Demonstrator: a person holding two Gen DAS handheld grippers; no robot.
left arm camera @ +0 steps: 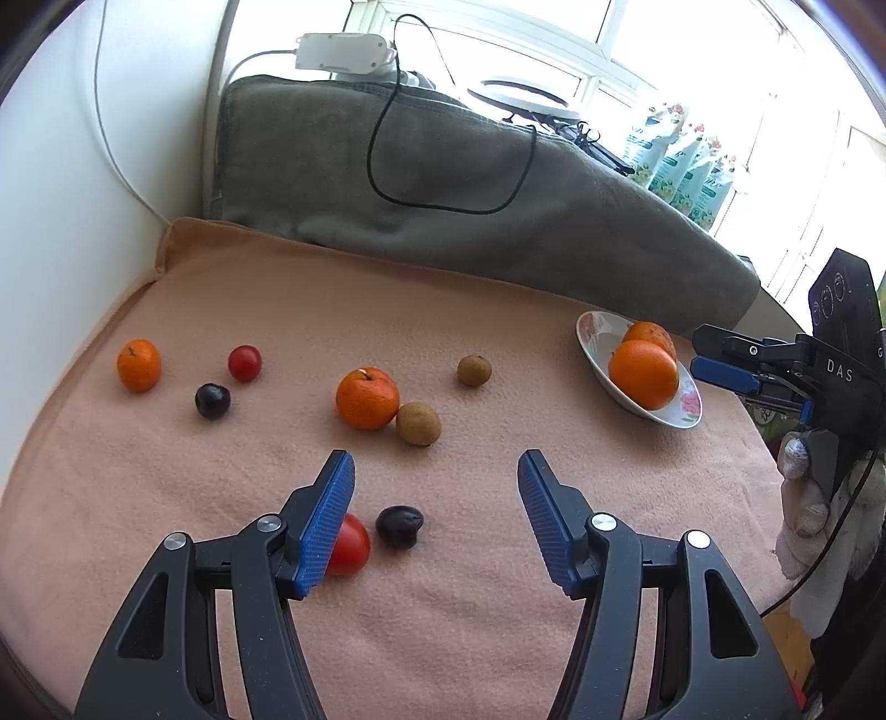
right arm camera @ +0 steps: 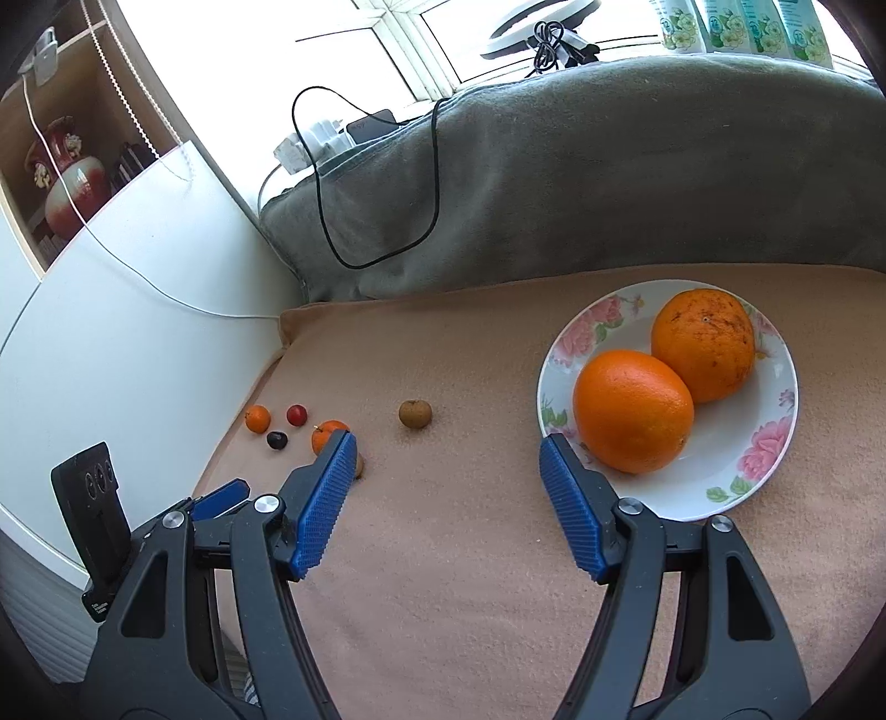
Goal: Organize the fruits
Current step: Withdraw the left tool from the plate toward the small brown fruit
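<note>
Hovering your left gripper (left arm camera: 436,471) over the surface (left arm camera: 470,609), jaws half open and empty; a tomato (left arm camera: 350,545) and plum (left arm camera: 400,526) lie between them. Your right gripper (right arm camera: 447,454) is also half open, empty, just beside the plate (right arm camera: 714,482) rim with two oranges (right arm camera: 633,411). Bare cloth lies ahead; the surface's right edge is near the plate.

Bright daylight floods from the blown-out window (left arm camera: 692,50); both views stay sharp, with edges bowed and dark-cornered.
</note>
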